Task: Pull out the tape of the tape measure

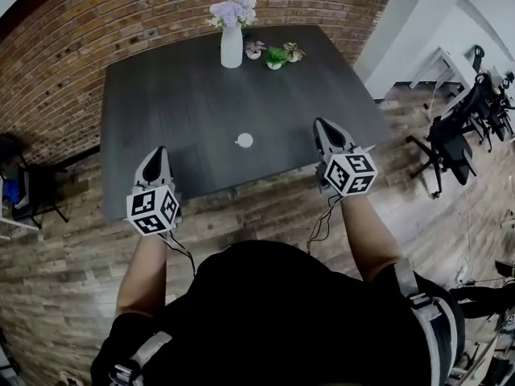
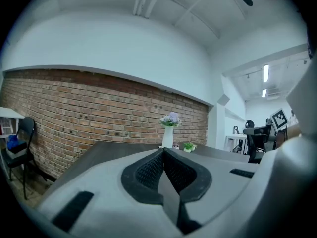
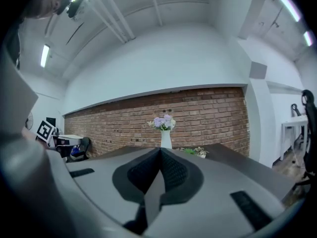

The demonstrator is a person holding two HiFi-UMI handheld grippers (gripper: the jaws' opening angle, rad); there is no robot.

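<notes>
Nearest to the camera, the person's two forearms reach forward over the wooden floor (image 1: 265,211), each hand holding one tool. The left tool (image 1: 158,153) hangs over the near left corner of the dark worktop (image 1: 177,103). Its jaws are pressed together at the tips and nothing is between them. The right tool (image 1: 321,124) is at the near right edge of the worktop, a little further forward than the left one. It is clenched too, with its pads meeting and nothing in between.

Between the two tools and slightly beyond them lies the tape measure (image 1: 245,140) — a small white round case, flat on the worktop, apart from both tools. Its tape is not pulled out.

At the far edge of the worktop stands a white vase (image 1: 232,47) with pale purple flowers, upright, and just beside it on the right are small potted plants (image 1: 275,55). Behind them is a brick wall (image 1: 105,22) — and off to the right, well apart from the worktop, dark office chairs (image 1: 451,139).
</notes>
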